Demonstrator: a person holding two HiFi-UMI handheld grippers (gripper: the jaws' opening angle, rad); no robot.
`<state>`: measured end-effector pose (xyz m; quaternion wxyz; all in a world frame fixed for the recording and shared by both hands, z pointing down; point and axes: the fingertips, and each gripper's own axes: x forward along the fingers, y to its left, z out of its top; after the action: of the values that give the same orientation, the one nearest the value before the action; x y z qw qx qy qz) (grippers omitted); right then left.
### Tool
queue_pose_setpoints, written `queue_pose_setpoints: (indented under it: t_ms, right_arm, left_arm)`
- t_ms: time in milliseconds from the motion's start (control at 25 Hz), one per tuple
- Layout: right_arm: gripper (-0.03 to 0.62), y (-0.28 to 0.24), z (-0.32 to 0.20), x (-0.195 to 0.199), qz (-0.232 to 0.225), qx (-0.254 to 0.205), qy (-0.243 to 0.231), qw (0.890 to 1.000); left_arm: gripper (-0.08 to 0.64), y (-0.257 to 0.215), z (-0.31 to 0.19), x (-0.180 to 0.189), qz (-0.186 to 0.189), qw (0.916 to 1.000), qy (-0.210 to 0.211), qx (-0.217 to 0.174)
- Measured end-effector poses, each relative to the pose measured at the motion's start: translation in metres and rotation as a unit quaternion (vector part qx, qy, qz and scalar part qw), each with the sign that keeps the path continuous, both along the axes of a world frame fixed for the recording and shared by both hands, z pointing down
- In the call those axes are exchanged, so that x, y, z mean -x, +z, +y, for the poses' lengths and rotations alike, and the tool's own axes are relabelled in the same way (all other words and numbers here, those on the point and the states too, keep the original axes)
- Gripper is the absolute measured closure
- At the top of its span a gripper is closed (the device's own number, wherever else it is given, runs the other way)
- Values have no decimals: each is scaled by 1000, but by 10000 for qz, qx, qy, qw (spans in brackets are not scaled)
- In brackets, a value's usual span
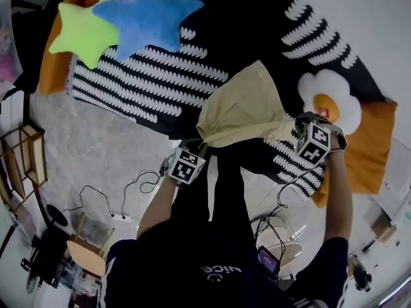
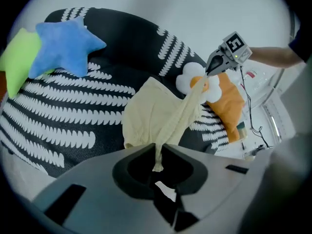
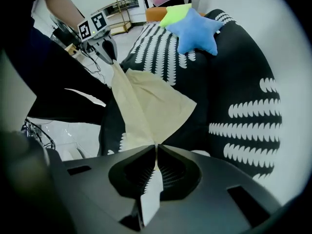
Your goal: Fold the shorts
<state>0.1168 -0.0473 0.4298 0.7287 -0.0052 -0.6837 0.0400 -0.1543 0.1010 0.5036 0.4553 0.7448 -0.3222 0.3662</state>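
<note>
The shorts (image 1: pixel 244 111), pale yellow, are stretched between the two grippers above the near edge of a black couch (image 1: pixel 244 24) patterned with white feathery marks. Their long axis follows that near edge, running from one gripper to the other. From this taut line the cloth spreads away over the couch's middle and narrows to a blunt end that points at the far edge. Whether that far end rests on the cover cannot be told. A blue star cushion (image 1: pixel 151 15) overlaps a green star cushion (image 1: pixel 80 34) at the couch's far left corner. A white flower cushion (image 1: pixel 327 101) with an orange centre lies at the right end, against an orange cushion (image 1: pixel 369 146). The left gripper (image 1: pixel 200 145) has its jaws closed on a thin bunched strip at the left end of the shorts, and the cloth leads straight out from between its pads (image 2: pixel 146 152). The right gripper (image 1: pixel 298 126) points down with its jaws pressed together on the opposite corner, a thin edge of cloth sandwiched between the ribbed pads (image 3: pixel 168 169).
</note>
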Motion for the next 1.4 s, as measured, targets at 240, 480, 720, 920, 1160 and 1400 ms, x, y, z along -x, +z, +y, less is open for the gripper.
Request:
queue_pose_setpoints:
  t_ms: [240, 480, 720, 920, 1160, 1400]
  right_arm:
    - [565, 28, -73, 52, -250, 103, -371, 9989]
    - [555, 76, -130, 103, -467, 365, -214, 9980]
    - [555, 130, -164, 130, -330, 311, -120, 9989]
    - [555, 178, -173, 134, -216, 130, 68, 9997]
    - [395, 207, -192, 128, -481, -253, 921, 9943]
    - [221, 160, -196, 142, -1929, 193, 2184, 9564]
  left_arm:
    - [515, 22, -25, 24, -353, 9949, -949, 13]
    - [515, 45, -45, 53, -737, 9752, -2081, 179]
    - [515, 76, -56, 71, -1252, 9425, -3079, 345]
    - [514, 93, -67, 76, -1744, 9270, -3320, 37]
    - [495, 116, -63, 78, -1821, 9177, -3525, 209]
    - [468, 94, -67, 90, -1712, 9315, -3204, -198]
